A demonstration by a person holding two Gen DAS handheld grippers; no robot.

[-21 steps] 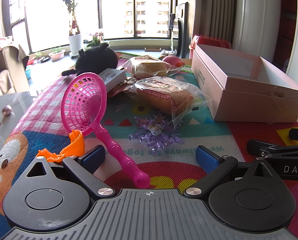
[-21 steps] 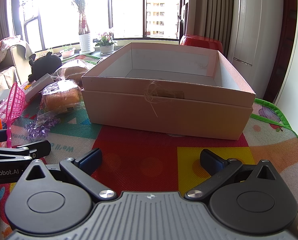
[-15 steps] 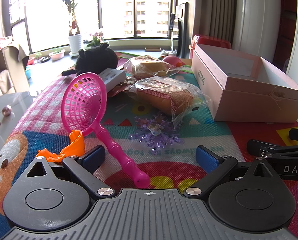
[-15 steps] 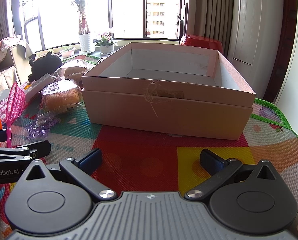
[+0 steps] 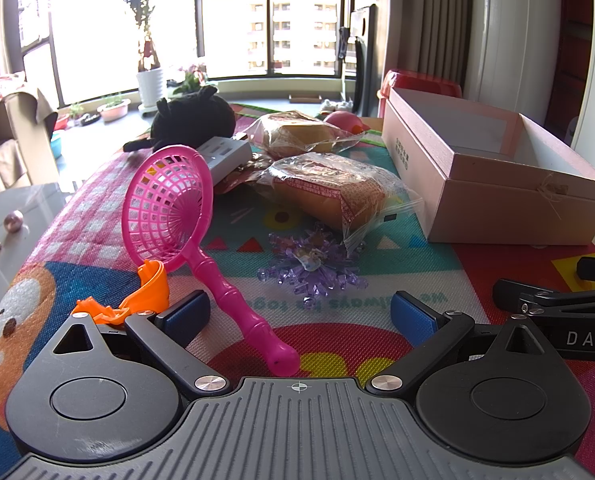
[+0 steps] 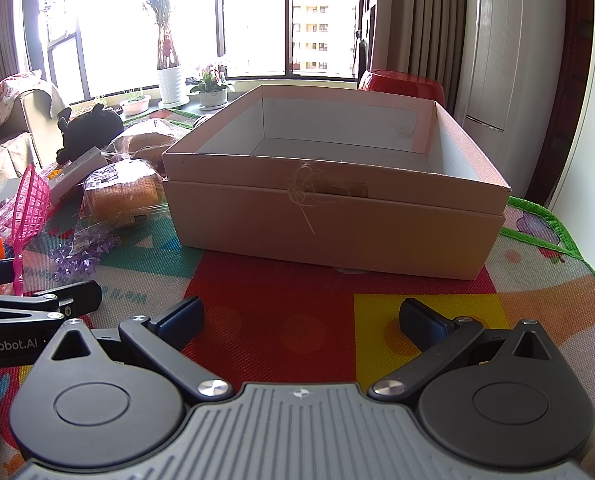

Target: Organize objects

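Two grippers are mine, and both stand spread wide with nothing between the blue pads. My left gripper (image 5: 300, 314) hangs low over the colourful play mat (image 5: 381, 252); the handle end of the pink plastic net scoop (image 5: 169, 204) lies between its jaws without touching either pad, the mesh head tilted up at eleven o'clock. An orange plastic piece (image 5: 149, 288) sits just beside my left finger, at ten o'clock. At twelve o'clock lies a purple crystal snowflake (image 5: 313, 266), and past it a wrapped bread loaf (image 5: 329, 192), its wrapper touching the snowflake's far edge. A second wrapped bun (image 5: 297, 134) lies further back, with a white flat box (image 5: 225, 154) and a black plush toy (image 5: 197, 118) at eleven o'clock. The open pink cardboard box (image 5: 493, 200) stands at two o'clock, empty as far as I see.

My right gripper (image 6: 301, 316) hovers over the red and yellow patches of the mat, facing the same box (image 6: 337, 216) dead ahead at twelve o'clock, near but apart. The left gripper's arm shows at nine o'clock.
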